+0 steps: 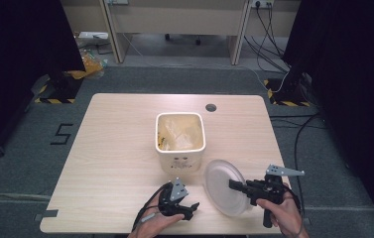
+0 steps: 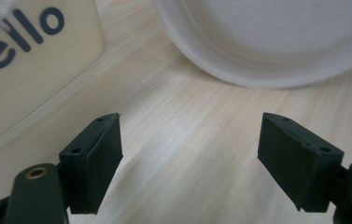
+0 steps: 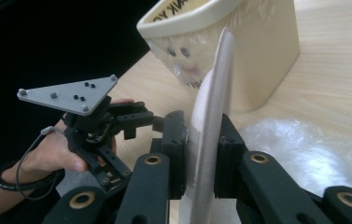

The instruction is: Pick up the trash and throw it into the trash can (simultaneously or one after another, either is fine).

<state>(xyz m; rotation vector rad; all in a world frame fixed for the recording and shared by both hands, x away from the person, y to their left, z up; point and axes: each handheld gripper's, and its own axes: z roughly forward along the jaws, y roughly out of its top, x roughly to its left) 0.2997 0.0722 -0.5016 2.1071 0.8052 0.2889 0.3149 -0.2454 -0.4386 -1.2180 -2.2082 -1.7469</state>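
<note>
The right gripper [image 3: 200, 154] has its two black jaws pinched tight on the edge of a white plate [image 3: 211, 121], so the plate is caught now and stands up on its side, thin edge toward us. From above, the plate [image 1: 225, 186] looks tipped up just in front of the bin [image 1: 180, 136], a little to its right, with the right gripper [image 1: 235, 185] biting its near rim. I think the grabbing part is done. What looks left is lifting the plate over the bin and maybe tipping or dropping it in, but that is only my guess. The left gripper [image 2: 190, 149] is spread wide with nothing between its jaws, low over the bare wood just in front of the bin [image 2: 33, 60]. From above, the left gripper [image 1: 187, 207] sits in front of the bin, a bit to its left. The plate is round, thin and matte, like paper or foam, with a raised rim. The bin is a cream box with rounded corners, smooth and hard like plastic, with blue letters on its front. A clear crinkly bag [image 1: 177, 131] lines the inside of the bin. The worktop [image 1: 120, 144] under the bin is pale wood with fine lines, and it has a small dark round hole [image 1: 211, 107] behind the bin. Something soft, white and blurry lies on the wood beside the plate, and I cannot tell what it is.
</note>
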